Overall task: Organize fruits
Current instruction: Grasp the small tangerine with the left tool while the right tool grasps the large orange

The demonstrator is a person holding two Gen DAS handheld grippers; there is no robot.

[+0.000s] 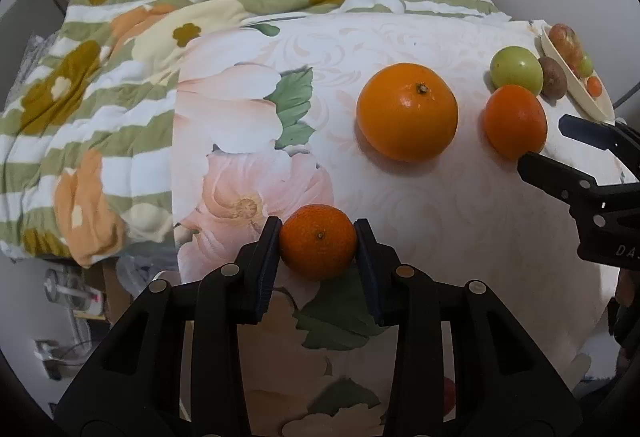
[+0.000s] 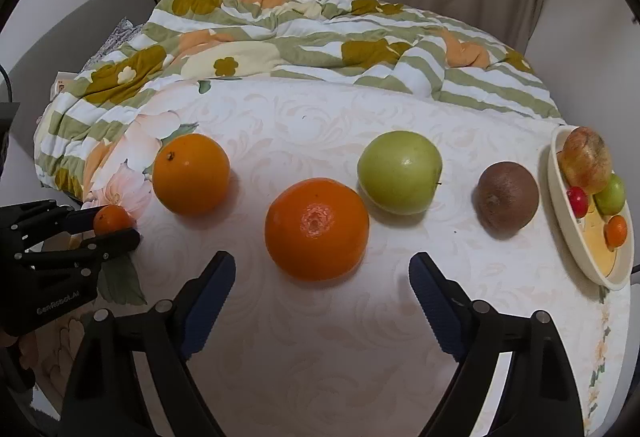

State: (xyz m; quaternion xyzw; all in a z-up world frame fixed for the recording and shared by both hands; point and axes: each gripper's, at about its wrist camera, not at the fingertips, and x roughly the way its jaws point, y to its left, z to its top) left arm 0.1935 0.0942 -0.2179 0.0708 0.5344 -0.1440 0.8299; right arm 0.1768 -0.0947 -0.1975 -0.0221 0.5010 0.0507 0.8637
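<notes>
My left gripper (image 1: 316, 233) is shut on a small mandarin (image 1: 318, 247) that rests on the floral tablecloth; the right wrist view shows the same grip (image 2: 116, 227) at far left. My right gripper (image 2: 322, 265) stands open around the near side of a deep-orange fruit (image 2: 316, 229), and its pads are clear of the skin. Farther back in a row lie a large orange (image 2: 191, 179), a green apple (image 2: 400, 173) and a brown kiwi (image 2: 507, 199).
A cream plate (image 2: 568, 221) at the right table edge holds a reddish apple (image 2: 586, 161) and several small fruits. A striped flowered quilt (image 2: 280, 37) is heaped behind the table. The tablecloth (image 2: 320, 349) lies bare in front of the fruit row.
</notes>
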